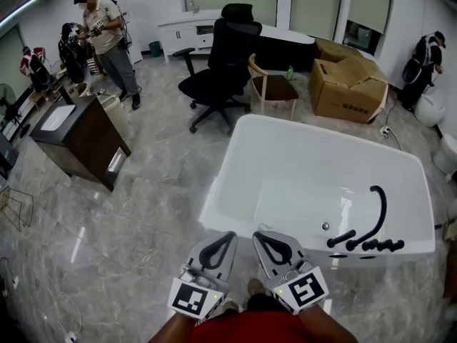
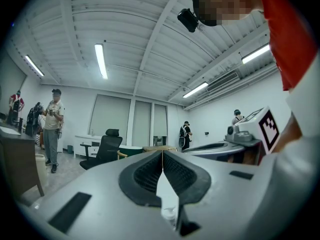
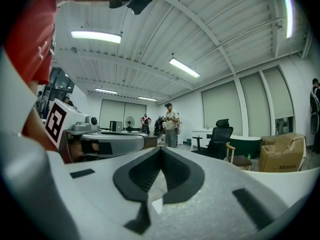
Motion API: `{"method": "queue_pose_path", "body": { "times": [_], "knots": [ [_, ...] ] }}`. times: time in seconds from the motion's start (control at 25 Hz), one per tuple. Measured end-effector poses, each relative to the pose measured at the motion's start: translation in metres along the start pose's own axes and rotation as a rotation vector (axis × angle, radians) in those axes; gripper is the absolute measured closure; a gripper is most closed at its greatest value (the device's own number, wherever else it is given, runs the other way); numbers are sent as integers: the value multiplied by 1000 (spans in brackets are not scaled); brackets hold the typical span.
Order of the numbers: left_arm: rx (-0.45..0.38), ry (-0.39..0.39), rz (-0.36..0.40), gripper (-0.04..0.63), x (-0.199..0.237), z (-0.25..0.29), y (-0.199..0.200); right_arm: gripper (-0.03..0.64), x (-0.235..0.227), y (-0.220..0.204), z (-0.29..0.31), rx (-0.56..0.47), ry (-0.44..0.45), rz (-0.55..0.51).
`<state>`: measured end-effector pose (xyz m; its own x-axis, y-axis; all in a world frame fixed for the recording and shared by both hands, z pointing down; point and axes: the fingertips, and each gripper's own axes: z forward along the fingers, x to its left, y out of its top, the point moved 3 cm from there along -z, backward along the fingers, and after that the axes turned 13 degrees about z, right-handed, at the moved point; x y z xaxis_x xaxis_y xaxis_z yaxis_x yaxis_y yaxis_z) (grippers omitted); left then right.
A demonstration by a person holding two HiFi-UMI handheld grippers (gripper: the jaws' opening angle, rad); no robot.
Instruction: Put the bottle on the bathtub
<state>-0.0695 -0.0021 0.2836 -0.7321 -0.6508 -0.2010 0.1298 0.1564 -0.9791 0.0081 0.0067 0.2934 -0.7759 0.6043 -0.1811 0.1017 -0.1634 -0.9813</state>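
The white bathtub (image 1: 239,156) fills the middle right of the head view, just ahead of both grippers. A small green bottle (image 1: 290,71) stands far off beside the wooden chair (image 1: 271,86); it is a green speck (image 3: 247,156) in the right gripper view. My left gripper (image 1: 227,234) and right gripper (image 1: 257,233) hang side by side before the tub's near rim, both shut and holding nothing. In the left gripper view the jaws meet at the tips (image 2: 162,152), and a small white pump-like top (image 2: 169,213) shows through the gap at their base. The right gripper's tips (image 3: 161,149) also meet.
A black tap and hose (image 1: 371,227) sit on the tub's near right rim. A black office chair (image 1: 221,70), cardboard boxes (image 1: 348,84) and a dark cabinet (image 1: 78,138) stand around on the marble floor. A person (image 1: 107,41) stands at the far left.
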Motion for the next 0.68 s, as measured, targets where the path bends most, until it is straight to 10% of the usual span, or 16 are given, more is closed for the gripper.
{"method": "queue_pose_path", "body": {
  "times": [0.68],
  "knots": [
    [15, -22, -8, 583, -7, -8, -2, 612, 2, -5, -11, 12, -25, -10]
  ]
}}
